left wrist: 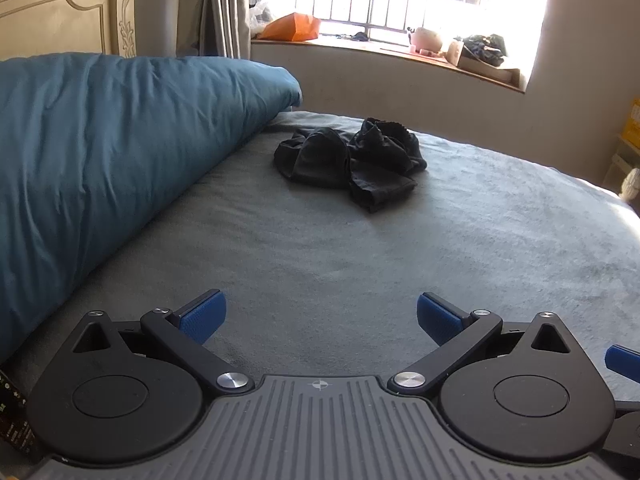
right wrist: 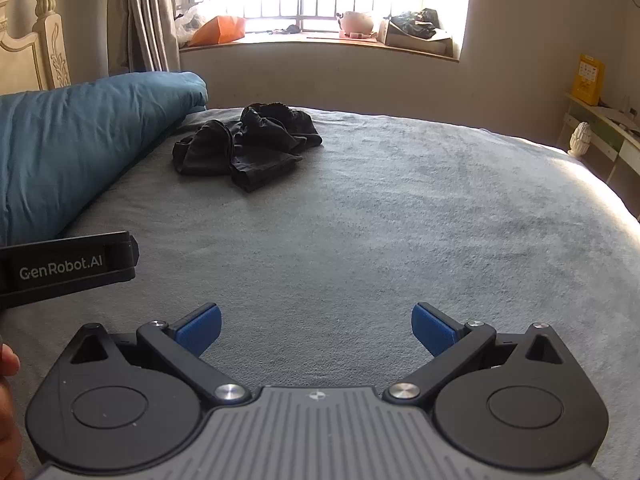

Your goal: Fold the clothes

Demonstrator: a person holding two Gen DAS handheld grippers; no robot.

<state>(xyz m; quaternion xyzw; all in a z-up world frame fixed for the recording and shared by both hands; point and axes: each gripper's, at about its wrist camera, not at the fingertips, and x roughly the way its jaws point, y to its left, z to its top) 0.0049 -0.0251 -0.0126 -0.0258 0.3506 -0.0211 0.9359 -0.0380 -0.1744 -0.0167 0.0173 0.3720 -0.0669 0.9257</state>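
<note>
A crumpled black garment [left wrist: 350, 162] lies in a heap on the grey bed sheet [left wrist: 320, 248], far ahead near the bed's far edge; it also shows in the right wrist view [right wrist: 244, 144], ahead and to the left. My left gripper [left wrist: 321, 316] is open and empty, low over the sheet, well short of the garment. My right gripper [right wrist: 316, 326] is open and empty, also low over the sheet [right wrist: 380, 220]. The left gripper's body [right wrist: 68, 266] shows at the left edge of the right wrist view.
A rolled blue duvet [left wrist: 100, 168] lies along the left side of the bed, also in the right wrist view [right wrist: 80, 136]. A cream headboard [left wrist: 60, 20] stands behind it. A cluttered window sill [left wrist: 380, 44] runs beyond the bed. Shelves [right wrist: 604, 132] stand at the right.
</note>
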